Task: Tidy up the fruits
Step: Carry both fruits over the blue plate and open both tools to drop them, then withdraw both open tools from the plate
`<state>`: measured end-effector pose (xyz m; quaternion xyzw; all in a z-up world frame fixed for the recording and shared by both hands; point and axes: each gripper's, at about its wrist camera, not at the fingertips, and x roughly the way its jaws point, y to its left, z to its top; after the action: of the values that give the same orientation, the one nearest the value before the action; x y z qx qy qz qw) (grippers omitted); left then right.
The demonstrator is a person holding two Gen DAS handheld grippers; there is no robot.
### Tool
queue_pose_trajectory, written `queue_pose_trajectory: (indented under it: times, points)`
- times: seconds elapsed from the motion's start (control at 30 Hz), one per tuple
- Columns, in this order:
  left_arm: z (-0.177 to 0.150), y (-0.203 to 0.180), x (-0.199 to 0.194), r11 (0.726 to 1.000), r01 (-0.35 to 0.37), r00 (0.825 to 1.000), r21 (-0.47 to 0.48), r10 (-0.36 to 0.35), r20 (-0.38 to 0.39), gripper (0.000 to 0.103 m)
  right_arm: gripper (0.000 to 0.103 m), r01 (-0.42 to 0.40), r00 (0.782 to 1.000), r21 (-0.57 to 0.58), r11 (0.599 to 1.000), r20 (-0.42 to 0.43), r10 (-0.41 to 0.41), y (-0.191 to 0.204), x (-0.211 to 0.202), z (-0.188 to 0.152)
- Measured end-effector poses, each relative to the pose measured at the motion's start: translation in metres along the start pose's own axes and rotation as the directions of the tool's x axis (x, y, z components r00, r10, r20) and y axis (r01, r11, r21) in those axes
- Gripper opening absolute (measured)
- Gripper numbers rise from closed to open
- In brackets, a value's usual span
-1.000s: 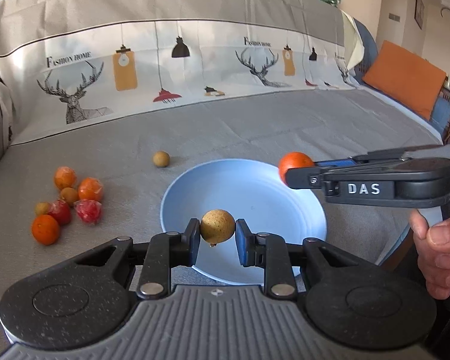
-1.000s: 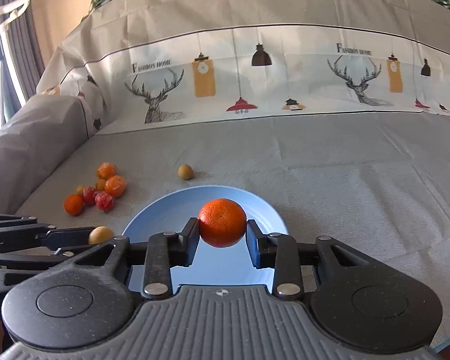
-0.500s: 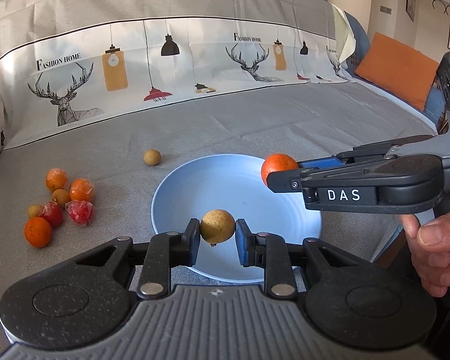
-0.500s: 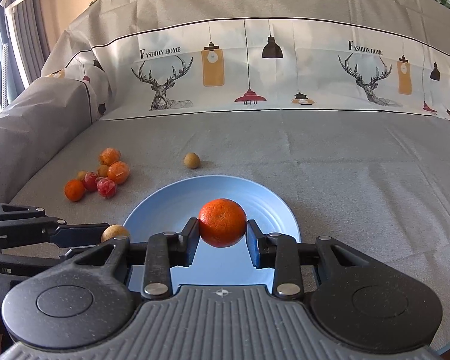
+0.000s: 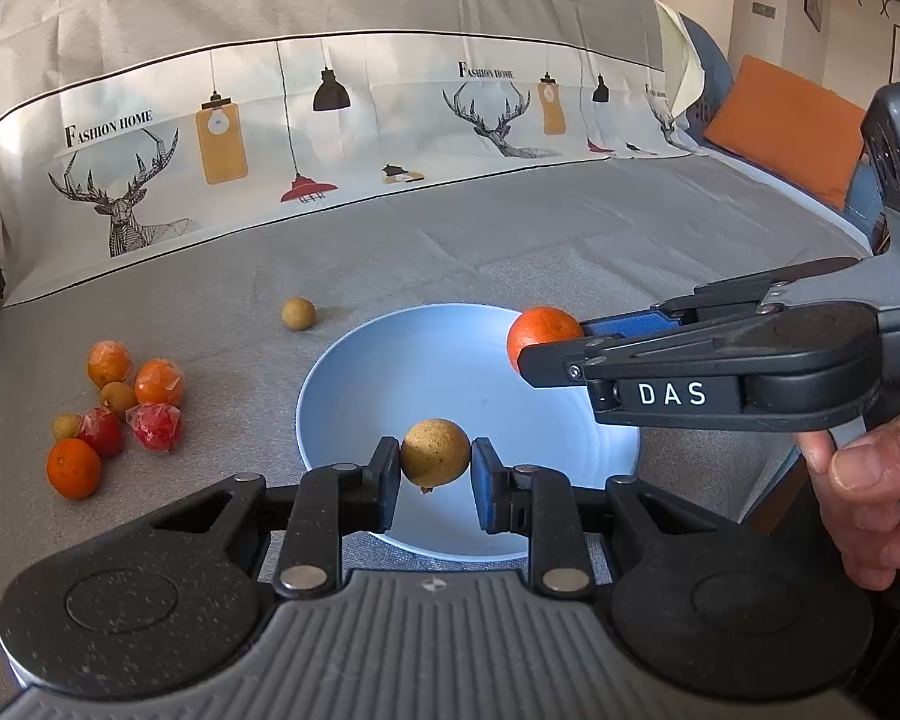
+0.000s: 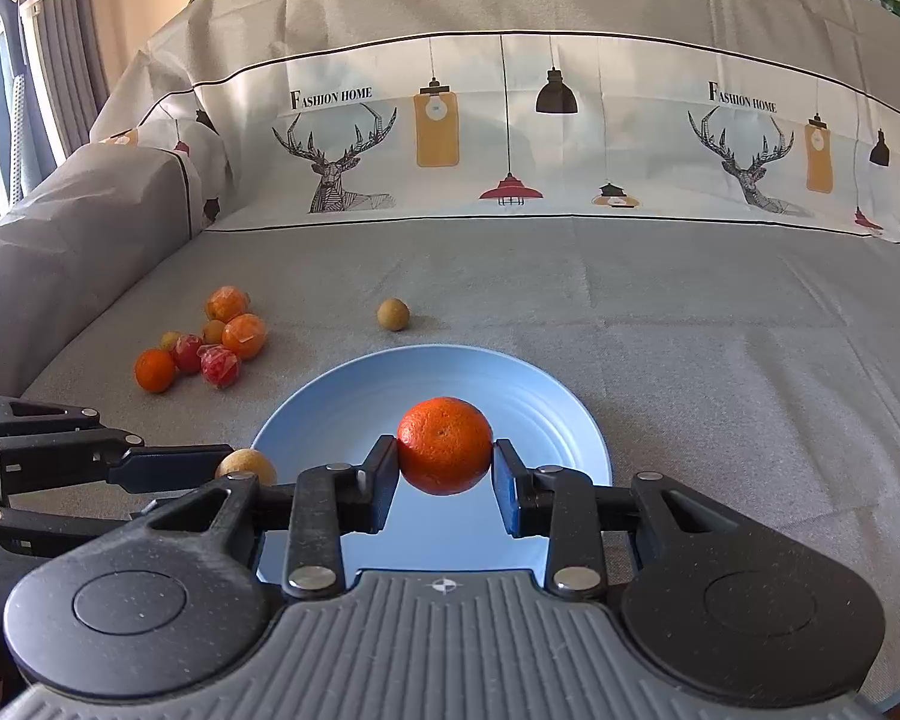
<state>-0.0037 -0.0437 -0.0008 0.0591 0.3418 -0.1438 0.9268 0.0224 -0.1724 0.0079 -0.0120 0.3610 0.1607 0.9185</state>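
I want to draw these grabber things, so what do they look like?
Each gripper is mostly black plastic with tiny speckles, a ribbed grey base plate and two round black discs. The left gripper and the right gripper both have two jointed black arms with silver rivets, ending in flat jaws with blue pads. White letters "DAS" mark the right one's side. A bare hand shows, no sleeve.

Pale blue plate (image 6: 576, 420); orange mandarin (image 6: 444, 445); tan longan (image 5: 435, 452); grey deer-print cover (image 6: 690, 324)

plate (image 6: 576, 420) mid-sofa, under both held fruits | fruit cluster (image 6: 204, 342) left of plate, apart | lone longan (image 6: 393, 314) behind plate | cushion (image 5: 792, 126) far right
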Motion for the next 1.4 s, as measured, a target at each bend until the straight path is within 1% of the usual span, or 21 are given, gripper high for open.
queue_pose_trajectory:
  times: [0.43, 0.47, 0.5, 0.57, 0.63, 0.73, 0.83, 0.97, 1.03, 1.2, 1.4]
  points:
    - [-0.001, -0.002, 0.0, 1.0, 0.005, 1.0, 0.008, -0.005, 0.0, 0.028, 0.035, -0.003, 1.0, -0.001, 1.0, -0.002, 0.003, 0.002, 0.001, 0.0]
    - [-0.001, -0.002, 0.0, 1.0, 0.011, 1.0, 0.005, -0.011, 0.001, 0.029, 0.035, -0.004, 1.0, 0.0, 1.0, -0.003, 0.004, 0.002, 0.001, 0.0]
    - [-0.001, -0.001, 0.0, 1.0, 0.015, 1.0, 0.002, -0.015, -0.001, 0.035, 0.036, -0.006, 1.0, 0.001, 1.0, -0.005, 0.006, 0.002, 0.001, -0.001]
    - [-0.001, -0.002, -0.001, 1.0, 0.015, 1.0, 0.0, -0.015, 0.005, 0.042, 0.037, -0.01, 1.0, 0.002, 1.0, -0.012, 0.01, 0.002, 0.002, 0.0]
    - [-0.001, -0.002, -0.001, 1.0, 0.014, 1.0, -0.003, -0.014, 0.005, 0.042, 0.039, -0.009, 1.0, 0.0, 1.0, -0.015, 0.009, 0.001, 0.003, 0.0]
    - [-0.001, -0.001, -0.001, 1.0, 0.01, 1.0, -0.004, -0.01, 0.002, 0.042, 0.047, -0.006, 1.0, 0.005, 1.0, -0.015, 0.006, 0.001, 0.002, 0.0]
    - [-0.001, -0.001, -0.001, 1.0, 0.006, 1.0, -0.003, -0.006, 0.001, 0.044, 0.048, -0.002, 1.0, 0.013, 1.0, -0.017, 0.002, -0.001, 0.003, 0.0]
    - [-0.001, 0.001, -0.002, 1.0, -0.006, 1.0, -0.008, 0.006, 0.006, 0.054, 0.049, 0.001, 1.0, 0.016, 1.0, -0.017, -0.001, -0.002, 0.003, 0.0]
    - [-0.001, 0.002, -0.002, 1.0, -0.012, 1.0, -0.016, 0.013, 0.008, 0.054, 0.049, 0.002, 1.0, 0.015, 1.0, -0.016, -0.002, -0.002, 0.002, 0.0]
    - [0.0, 0.005, -0.004, 0.998, -0.048, 0.999, -0.033, 0.049, 0.025, 0.065, 0.05, 0.008, 1.0, 0.021, 1.0, -0.014, -0.008, -0.004, 0.002, 0.0]
    - [0.002, 0.011, -0.008, 0.994, -0.086, 0.995, -0.067, 0.089, 0.05, 0.072, 0.05, 0.015, 1.0, 0.034, 0.999, -0.006, -0.015, -0.007, 0.001, 0.001]
